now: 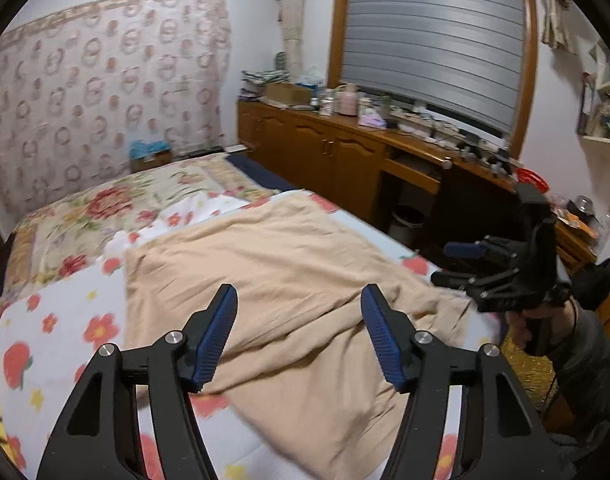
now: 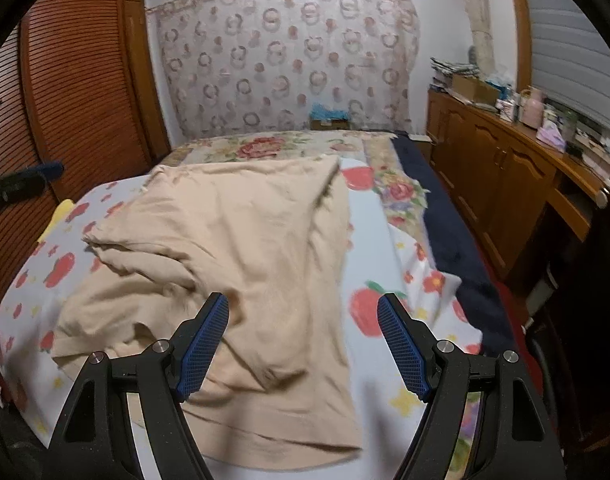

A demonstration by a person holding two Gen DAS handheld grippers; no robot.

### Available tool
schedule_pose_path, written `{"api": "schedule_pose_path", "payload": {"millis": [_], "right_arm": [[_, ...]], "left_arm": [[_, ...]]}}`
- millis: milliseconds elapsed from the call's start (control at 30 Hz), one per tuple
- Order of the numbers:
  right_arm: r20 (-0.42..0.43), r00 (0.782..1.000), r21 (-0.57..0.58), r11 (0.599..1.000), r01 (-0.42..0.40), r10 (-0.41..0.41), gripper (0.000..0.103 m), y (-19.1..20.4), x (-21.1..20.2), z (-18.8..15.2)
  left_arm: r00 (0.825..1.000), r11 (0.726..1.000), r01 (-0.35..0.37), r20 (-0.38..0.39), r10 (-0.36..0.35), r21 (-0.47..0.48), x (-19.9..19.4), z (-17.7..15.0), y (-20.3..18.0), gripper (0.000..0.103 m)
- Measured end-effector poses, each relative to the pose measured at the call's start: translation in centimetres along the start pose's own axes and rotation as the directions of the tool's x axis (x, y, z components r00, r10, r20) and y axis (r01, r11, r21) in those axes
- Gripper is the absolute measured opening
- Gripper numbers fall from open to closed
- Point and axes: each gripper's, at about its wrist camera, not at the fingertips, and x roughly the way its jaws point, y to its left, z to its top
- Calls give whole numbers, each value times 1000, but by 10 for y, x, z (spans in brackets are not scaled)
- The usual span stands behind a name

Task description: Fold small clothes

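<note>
Wardrobe (image 2: 85, 80) in right view only

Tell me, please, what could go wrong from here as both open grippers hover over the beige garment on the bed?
The beige garment lies bunched and creased, so a pinch may catch several layers and fold them crooked. It rests on a loose fruit-print sheet, which the right gripper or left gripper could grab along with it. The frames are blurred, which suggests fast motion, so either might miss an edge.

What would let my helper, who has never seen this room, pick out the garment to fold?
Find the bed with the white strawberry-and-flower print sheet. Spread across its middle lies the plain beige cotton shirt, rumpled. It is the only unpatterned, single-coloured cloth there.
</note>
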Motion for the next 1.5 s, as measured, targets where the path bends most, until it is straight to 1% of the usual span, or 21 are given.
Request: {"api": "schedule_pose_path", "payload": {"millis": [100, 233, 400, 433, 500, 567, 633, 667, 700, 733, 767, 800, 900, 1033, 1100, 1200, 1267, 1300, 1367, 1500], "right_arm": [[-4, 1000, -43, 999, -29, 29, 78, 16, 11, 7], [-21, 997, -108, 992, -72, 70, 78, 37, 32, 18], [-74, 988, -161, 976, -146, 136, 78, 55, 62, 28], [-90, 986, -173, 972, -156, 142, 78, 58, 70, 29], [-126, 981, -194, 966, -169, 146, 73, 61, 81, 30], [-156, 979, -214, 963, -166, 134, 70, 61, 91, 29], [-189, 973, -226, 958, -174, 132, 59, 61, 100, 29], [-201, 971, -233, 956, -176, 130, 56, 62, 103, 30], [-209, 969, -240, 954, -178, 128, 47, 61, 105, 29], [-216, 968, -247, 952, -181, 128, 34, 61, 107, 28], [-217, 968, -253, 950, -182, 128, 26, 62, 107, 28], [-214, 968, -260, 948, -184, 129, 13, 64, 105, 30], [-182, 972, -271, 943, -193, 147, 9, 65, 94, 32], [-86, 980, -256, 947, -196, 179, 8, 64, 64, 35], [-42, 980, -250, 948, -198, 193, 8, 63, 49, 38], [32, 983, -232, 958, -169, 181, 8, 61, 24, 41], [64, 980, -219, 961, -168, 186, 8, 58, 9, 39], [69, 980, -218, 961, -168, 187, 8, 56, 4, 37], [51, 986, -210, 967, -143, 157, 8, 53, 5, 29], [-50, 995, -183, 978, -97, 90, 8, 43, 29, 9]], "left_arm": [[999, 999, -31, 4, 32, -35, -9, -15, 14, 65], [996, 993, -91, -1, 91, -79, -17, -33, 31, 65], [990, 983, -139, -6, 139, -122, -24, -48, 52, 65], [990, 982, -143, -5, 143, -126, -24, -50, 54, 65], [989, 980, -149, -5, 150, -133, -25, -53, 59, 65], [987, 978, -157, -4, 158, -136, -25, -57, 62, 65], [987, 977, -157, -1, 159, -141, -26, -60, 66, 65], [989, 979, -146, 1, 147, -143, -26, -62, 66, 66], [990, 980, -139, 5, 142, -145, -27, -63, 67, 72], [989, 979, -141, 12, 144, -147, -27, -64, 67, 74], [989, 979, -141, 17, 145, -149, -29, -65, 69, 74], [990, 979, -138, 19, 142, -150, -30, -66, 69, 75], [989, 979, -141, 20, 145, -151, -31, -67, 69, 76], [988, 976, -148, 25, 154, -158, -32, -66, 69, 76], [987, 976, -150, 30, 157, -160, -34, -66, 68, 76], [987, 975, -151, 32, 158, -163, -36, -64, 68, 76], [987, 975, -152, 36, 160, -161, -35, -63, 67, 76], [986, 975, -152, 37, 160, -160, -35, -63, 66, 76], [986, 976, -152, 37, 160, -158, -35, -63, 65, 76], [985, 973, -165, 29, 172, -159, -32, -63, 63, 76]]}}
